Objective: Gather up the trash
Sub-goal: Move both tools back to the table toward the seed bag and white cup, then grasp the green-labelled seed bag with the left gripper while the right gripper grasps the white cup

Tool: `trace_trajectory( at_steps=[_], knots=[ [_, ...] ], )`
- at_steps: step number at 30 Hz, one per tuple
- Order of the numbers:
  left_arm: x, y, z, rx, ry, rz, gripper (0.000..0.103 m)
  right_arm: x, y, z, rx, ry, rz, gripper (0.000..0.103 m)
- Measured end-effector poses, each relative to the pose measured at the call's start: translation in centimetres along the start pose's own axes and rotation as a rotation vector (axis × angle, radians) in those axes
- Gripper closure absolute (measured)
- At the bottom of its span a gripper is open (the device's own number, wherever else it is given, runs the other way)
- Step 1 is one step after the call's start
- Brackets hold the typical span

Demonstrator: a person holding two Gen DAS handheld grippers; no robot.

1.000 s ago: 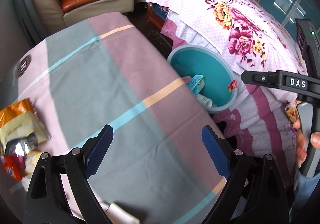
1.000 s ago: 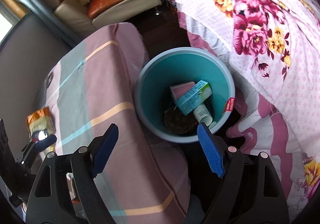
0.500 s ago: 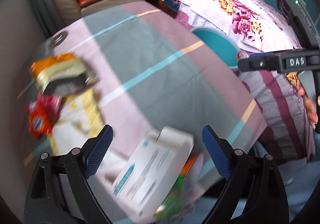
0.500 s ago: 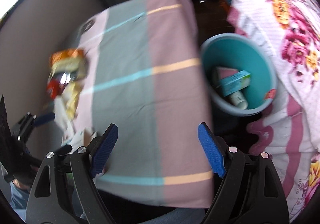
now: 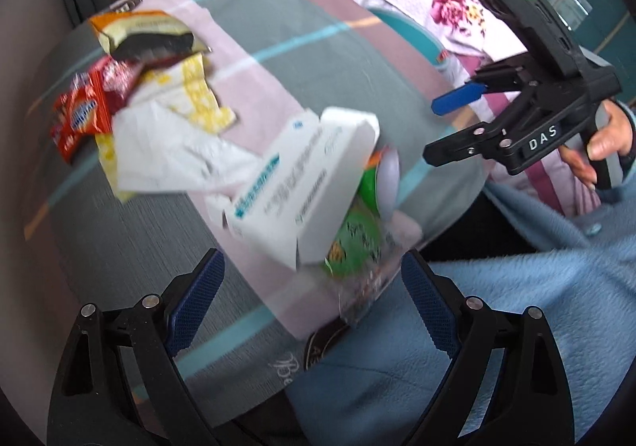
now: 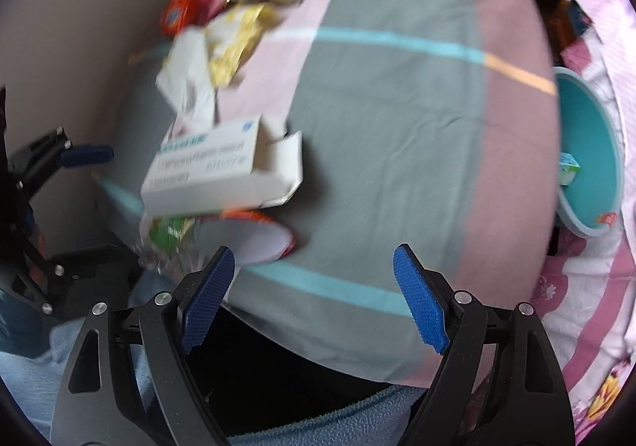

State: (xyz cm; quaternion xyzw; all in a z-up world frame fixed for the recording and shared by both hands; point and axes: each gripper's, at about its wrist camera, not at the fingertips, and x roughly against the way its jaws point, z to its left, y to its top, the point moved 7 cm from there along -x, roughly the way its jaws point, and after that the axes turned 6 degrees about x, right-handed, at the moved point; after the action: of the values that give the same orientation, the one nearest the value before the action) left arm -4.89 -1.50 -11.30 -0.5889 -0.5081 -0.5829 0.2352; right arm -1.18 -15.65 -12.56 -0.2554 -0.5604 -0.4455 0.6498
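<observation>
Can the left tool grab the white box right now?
Probably yes. The left tool is open and empty, aimed down at the white box, which lies on top of the green wrapper. Nothing sits over the box, and the right tool hangs off to the side.

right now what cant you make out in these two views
- White box: print smeared by motion blur in both views.
- Green packet: left wrist view, mostly hidden under the box; its label is blurred.
- Teal bin: right wrist view, cut off near the edge, most contents unseen; left wrist view, only a sliver behind the table.
- Wrapper pile: too blurred to count the pieces.
</observation>
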Motion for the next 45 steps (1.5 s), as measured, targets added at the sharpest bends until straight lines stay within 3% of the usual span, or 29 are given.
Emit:
trace_trajectory(
  at_steps=[6,11,17,25,34,36,40,41,42,44,45],
  knots=[
    [-2.6,-1.4,-0.6,-0.027,0.006,0.077,0.012,-1.4,0.3,1.2,0.012,-0.015,0.024,0.025],
    [-4.6,-0.4,-0.6,-0.014,0.03,0.09,0.012,-2.0,0.7,1.5,0.001,-0.026,0.022,0.025],
    [-6.0,2.3,1.6,0.101,0.073,0.047,0.012,-2.1,1.7,0.1,-0.056,-0.032,-0.005,0.025],
    [-5.0,5.8,4.8,0.26,0.058,-0.07,0.012,-0.7,3.1,-2.5,-0.148,-0.01,-0.086,0.025],
    [-3.7,5.5,6.8,0.313,0.086,-0.096,0.012,-0.8,4.2,-2.3,-0.132,0.017,-0.094,0.025],
    [-3.4,5.0,7.4,0.336,0.092,-0.104,0.012,-1.0,4.3,-2.0,-0.11,0.022,-0.093,0.04],
    [-2.4,4.3,8.1,0.407,0.078,-0.117,0.012,-2.0,5.1,-1.0,-0.077,0.021,-0.089,0.049],
    [-2.1,4.2,7.8,0.426,0.058,-0.121,0.012,-2.2,5.1,-0.8,-0.074,0.024,-0.09,0.056],
    [-2.0,4.1,7.4,0.44,0.04,-0.125,0.012,-2.4,5.2,-0.6,-0.067,0.035,-0.091,0.074],
    [-1.9,4.4,6.2,0.457,0.014,-0.135,0.012,-2.6,5.2,-0.3,-0.057,0.038,-0.093,0.096],
    [-2.1,4.6,5.8,0.465,0.013,-0.138,0.012,-2.7,5.2,0.0,-0.054,0.033,-0.1,0.097]
  ],
)
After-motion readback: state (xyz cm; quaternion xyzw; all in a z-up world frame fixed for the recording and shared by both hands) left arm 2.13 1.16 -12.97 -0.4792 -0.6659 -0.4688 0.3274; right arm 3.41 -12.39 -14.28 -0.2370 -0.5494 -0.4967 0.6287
